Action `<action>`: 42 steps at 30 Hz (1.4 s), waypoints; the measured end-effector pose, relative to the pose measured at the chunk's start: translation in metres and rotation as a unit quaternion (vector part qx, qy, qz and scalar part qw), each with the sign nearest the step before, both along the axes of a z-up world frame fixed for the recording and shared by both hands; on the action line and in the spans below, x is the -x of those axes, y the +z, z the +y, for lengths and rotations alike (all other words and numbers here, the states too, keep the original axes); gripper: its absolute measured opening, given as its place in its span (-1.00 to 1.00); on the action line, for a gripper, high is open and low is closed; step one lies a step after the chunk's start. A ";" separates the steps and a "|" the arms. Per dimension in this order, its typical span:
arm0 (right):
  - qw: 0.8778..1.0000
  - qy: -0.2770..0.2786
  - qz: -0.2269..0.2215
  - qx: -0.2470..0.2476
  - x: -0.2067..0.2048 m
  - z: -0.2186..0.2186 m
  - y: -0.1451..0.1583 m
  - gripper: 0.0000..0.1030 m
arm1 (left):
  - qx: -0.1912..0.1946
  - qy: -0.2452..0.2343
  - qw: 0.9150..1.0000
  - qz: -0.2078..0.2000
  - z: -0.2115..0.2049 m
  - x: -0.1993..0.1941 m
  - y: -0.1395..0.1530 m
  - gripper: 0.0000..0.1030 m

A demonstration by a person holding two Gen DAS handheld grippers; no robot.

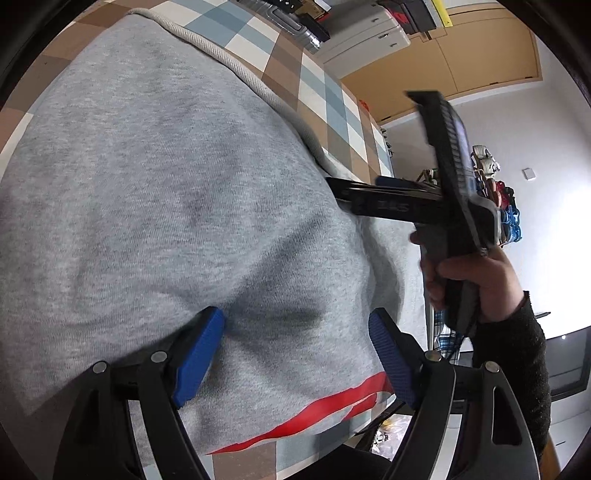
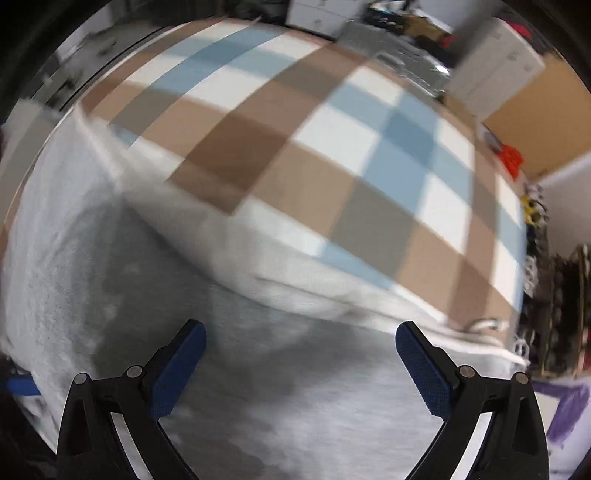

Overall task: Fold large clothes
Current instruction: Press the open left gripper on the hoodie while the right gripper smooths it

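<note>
A large grey sweatshirt (image 1: 166, 192) with a red print (image 1: 325, 410) near its lower edge lies on a checkered cloth (image 1: 266, 48). My left gripper (image 1: 295, 325) is open just above the grey fabric, with a fold of cloth bulging between its blue pads (image 1: 199, 358). My right gripper (image 1: 354, 192) shows in the left wrist view, reaching over the sweatshirt's right edge, held by a hand (image 1: 476, 277). In the blurred right wrist view the right gripper (image 2: 301, 339) is open over the grey sweatshirt (image 2: 258, 369), holding nothing.
The brown, blue and white checkered cloth (image 2: 332, 155) extends beyond the sweatshirt. White boxes (image 1: 365, 33) and a cardboard-coloured panel (image 1: 461, 59) stand past the far edge. Cluttered shelves (image 1: 495, 192) stand at the right; a purple item (image 2: 565, 410) lies low right.
</note>
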State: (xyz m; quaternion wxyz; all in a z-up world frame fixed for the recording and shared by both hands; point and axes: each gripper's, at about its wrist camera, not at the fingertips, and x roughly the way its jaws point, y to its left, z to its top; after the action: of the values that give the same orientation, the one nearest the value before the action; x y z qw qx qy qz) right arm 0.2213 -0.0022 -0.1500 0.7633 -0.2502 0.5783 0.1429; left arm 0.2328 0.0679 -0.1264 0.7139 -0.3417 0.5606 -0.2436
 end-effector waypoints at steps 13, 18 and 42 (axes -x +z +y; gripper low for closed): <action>0.994 -0.074 -0.074 -0.018 -0.039 -0.017 -0.002 1.00 | 0.015 0.003 1.000 0.009 0.011 0.000 -0.002 0.50; 0.979 -0.104 -0.160 0.071 -0.047 -0.011 -0.001 1.00 | 0.007 -0.001 1.000 0.002 0.009 0.002 0.000 0.50; 0.985 -0.057 -0.055 -0.151 0.153 -0.055 0.026 1.00 | -0.078 -0.091 0.991 -0.063 0.005 0.013 0.005 0.49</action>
State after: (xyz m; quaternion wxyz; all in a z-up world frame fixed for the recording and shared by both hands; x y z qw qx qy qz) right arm 0.0681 -0.0571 -0.1243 0.8300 -0.1064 0.5203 0.1703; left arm 0.2198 0.0728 -0.1215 0.7470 -0.2166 0.5609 -0.2837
